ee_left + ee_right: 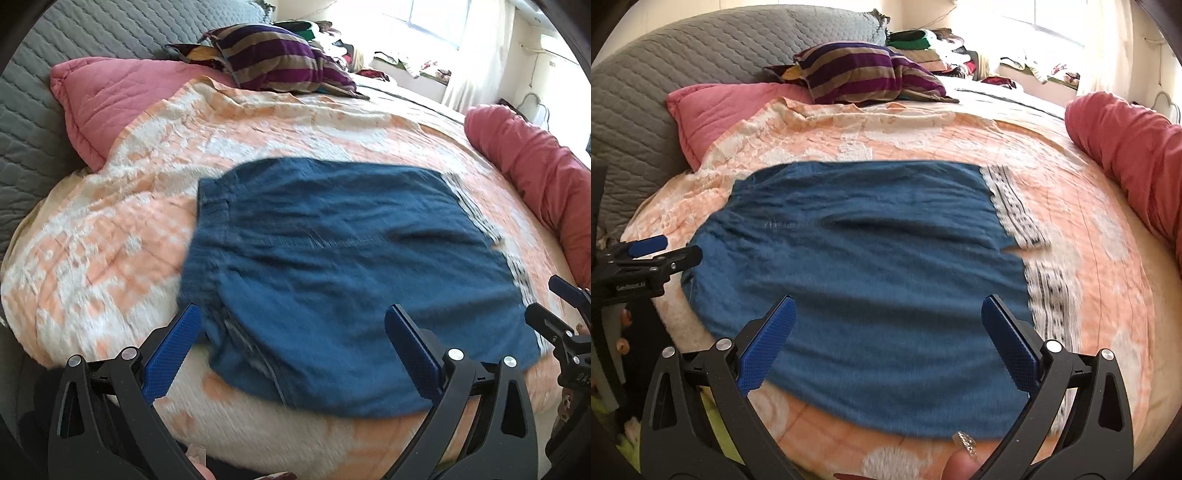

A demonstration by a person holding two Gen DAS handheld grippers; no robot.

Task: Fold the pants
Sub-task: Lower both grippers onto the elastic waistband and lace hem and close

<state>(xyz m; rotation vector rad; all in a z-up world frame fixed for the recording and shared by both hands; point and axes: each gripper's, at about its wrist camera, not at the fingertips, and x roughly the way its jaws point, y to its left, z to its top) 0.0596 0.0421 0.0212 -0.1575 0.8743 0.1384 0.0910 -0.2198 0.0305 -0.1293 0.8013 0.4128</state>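
Observation:
The blue pants [343, 266] lie flat on the bed, folded into a wide rectangle, with the elastic waistband at the left and a white patterned hem trim [1019, 218] at the right. In the right wrist view the pants [868, 266] fill the middle. My left gripper [293, 332] is open above the pants' near left part, holding nothing. My right gripper [888, 325] is open above the near edge of the pants, empty. The right gripper also shows at the right edge of the left wrist view [561, 317], and the left gripper at the left edge of the right wrist view [653, 254].
The bed has an orange and white quilt [110, 236]. A pink pillow [110, 99] and a striped purple cushion [280, 62] lie at the back. A red rolled blanket [1126, 147] lies along the right. A grey quilted headboard [665, 74] stands at the left back.

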